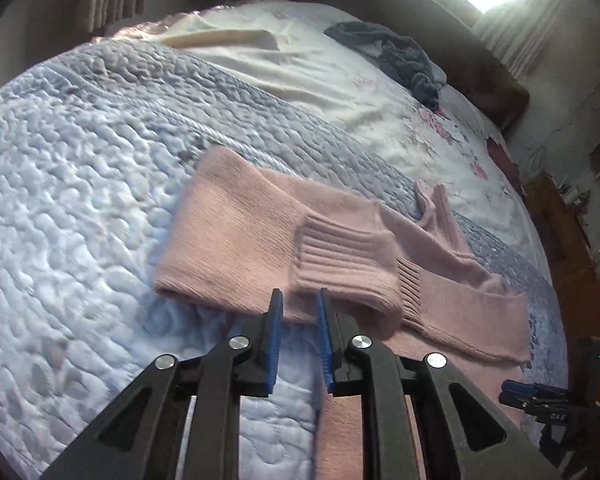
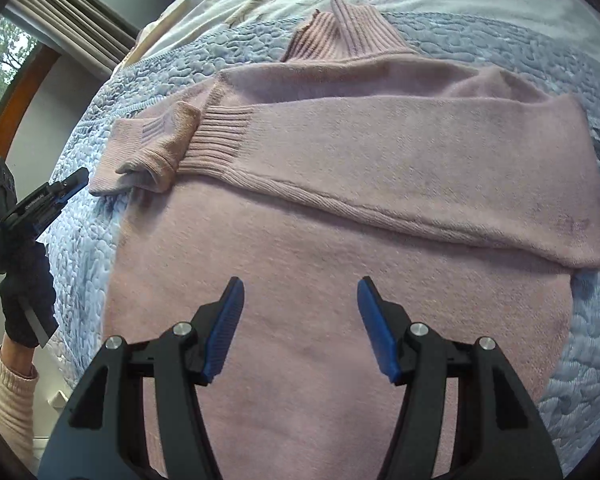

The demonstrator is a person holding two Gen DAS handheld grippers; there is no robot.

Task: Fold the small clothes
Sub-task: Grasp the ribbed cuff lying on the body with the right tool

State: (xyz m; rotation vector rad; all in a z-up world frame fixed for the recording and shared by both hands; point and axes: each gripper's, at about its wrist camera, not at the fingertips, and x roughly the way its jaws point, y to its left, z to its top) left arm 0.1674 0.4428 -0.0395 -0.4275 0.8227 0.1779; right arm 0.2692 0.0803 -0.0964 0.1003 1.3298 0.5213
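Right wrist view shows the pink sweater [image 2: 340, 280] flat on the quilted bedspread [image 2: 80, 208], sleeves crossed over its chest for folding, right gripper [image 2: 300, 324] spread above it, left gripper [image 1: 298, 340] narrowly parted, holding nothing.

Left gripper [image 1: 299, 304], right gripper [image 2: 300, 292]: black angular linkage arms, silver round pivot screws, ribbed blue finger pads [image 2: 226, 330]. Person's hand [image 2: 26, 292] wears dark glove; cream ribbed knit sleeve [image 2: 8, 396].
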